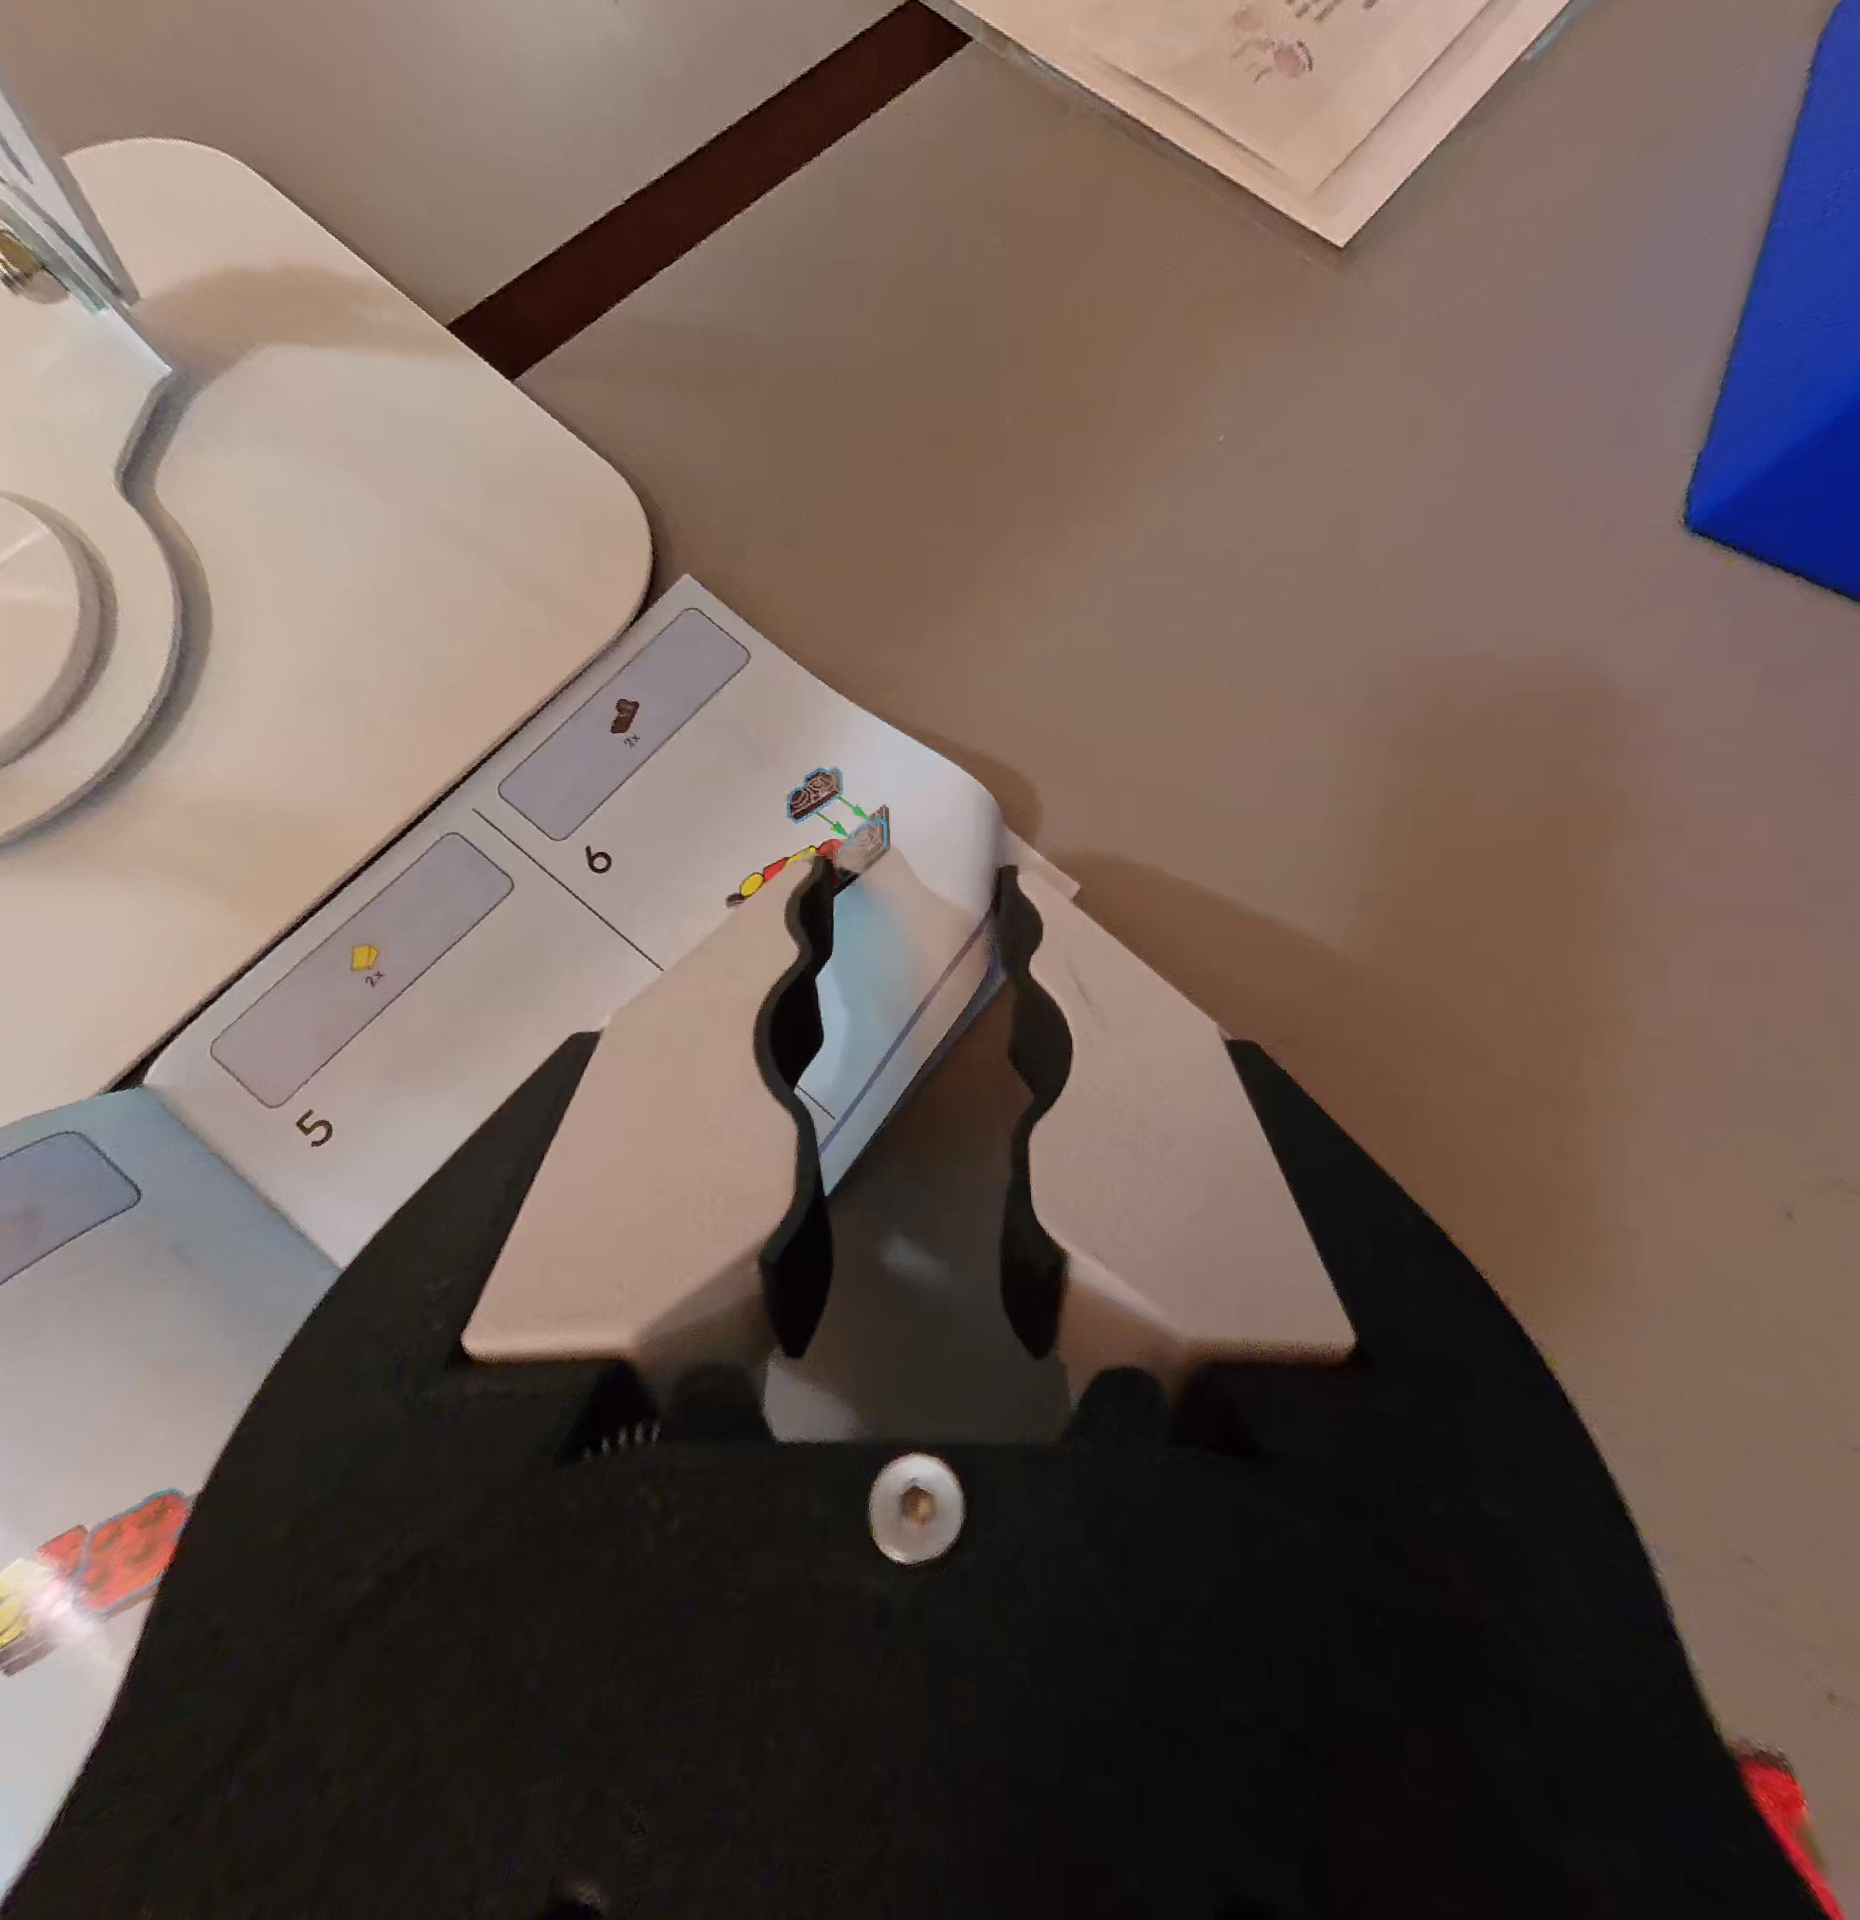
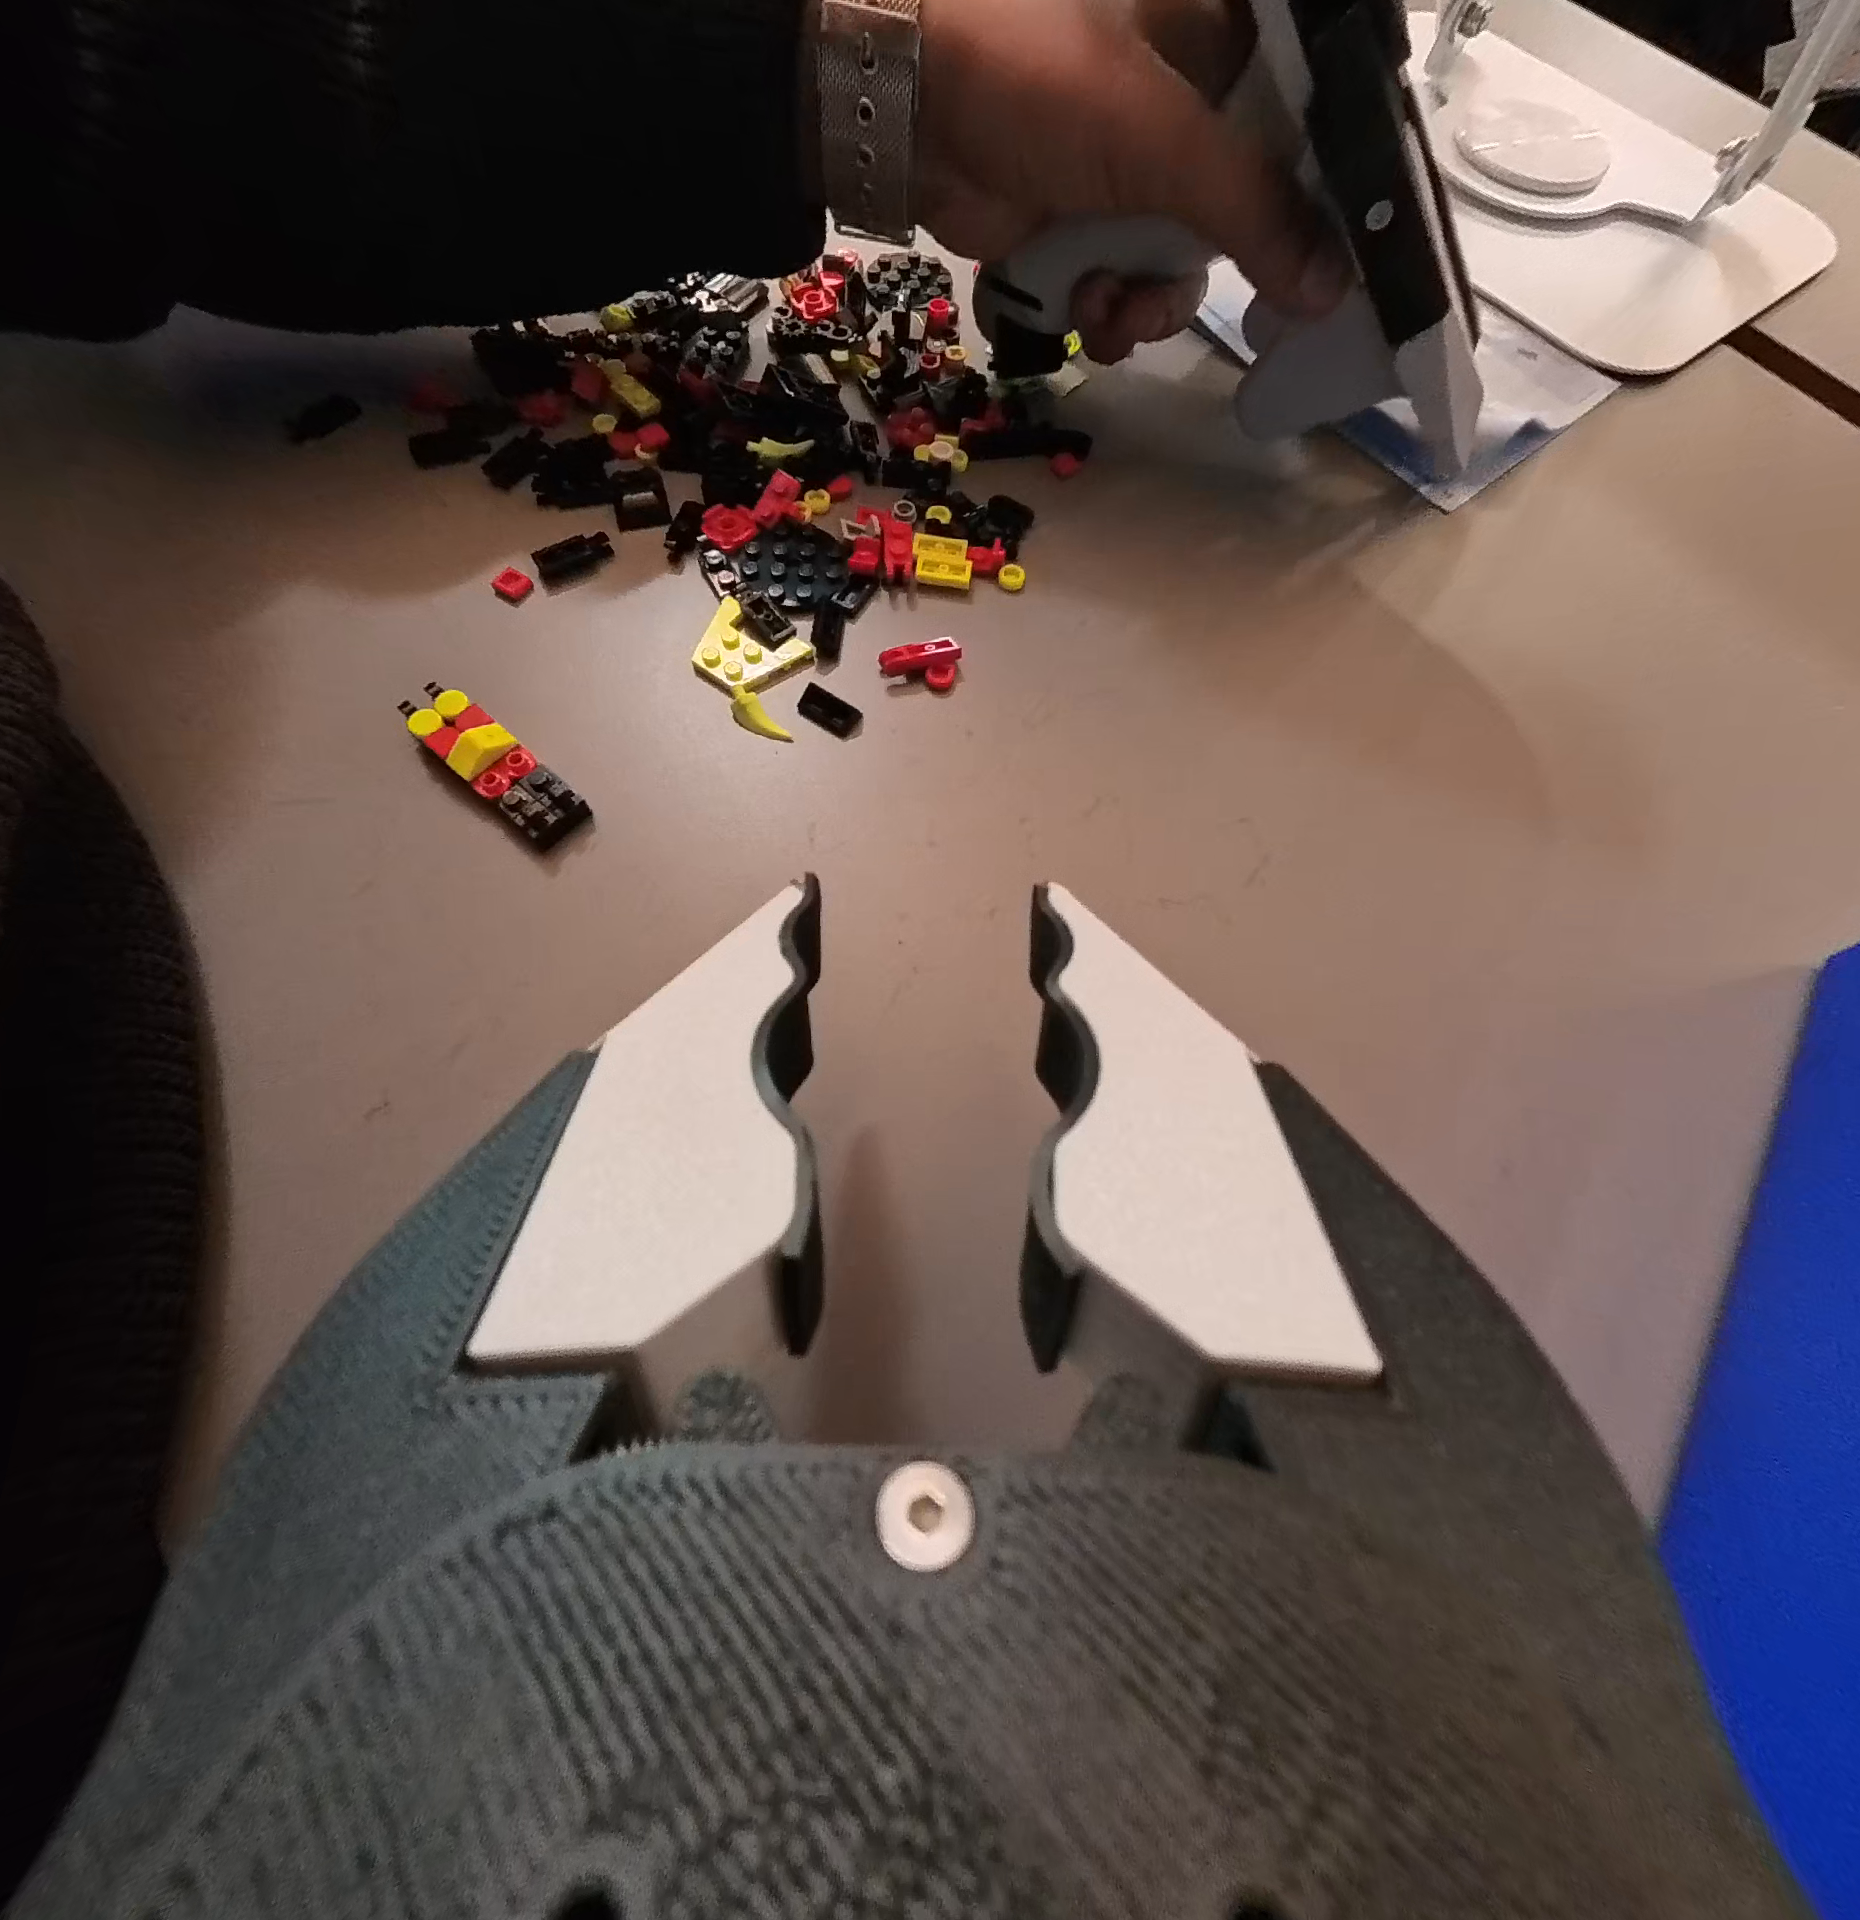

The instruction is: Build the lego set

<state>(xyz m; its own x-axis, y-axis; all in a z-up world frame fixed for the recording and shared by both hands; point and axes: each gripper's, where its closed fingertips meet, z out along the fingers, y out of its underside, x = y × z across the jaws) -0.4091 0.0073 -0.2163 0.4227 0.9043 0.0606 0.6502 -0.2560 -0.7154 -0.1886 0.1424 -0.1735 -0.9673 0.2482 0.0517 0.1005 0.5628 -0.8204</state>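
Left claw (image 1: 910, 883) is sitting parted over the curled edge of the instruction booklet (image 1: 552, 914) at frame centre, gripping nothing. Your right claw (image 2: 926, 894) is hovering wide open and empty above the desk (image 2: 1321, 790). Loose lego pieces (image 2: 760, 457) are lying upper centre, the part-built model (image 2: 495, 764) left of centre.

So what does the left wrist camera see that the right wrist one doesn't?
Only the left wrist view shows the instruction booklet's open pages up close, with the open left gripper at its curled edge. Only the right wrist view shows the loose brick pile, the small half-built model and the open right gripper, holding nothing. Both show the beige table, white stand base and a blue object.
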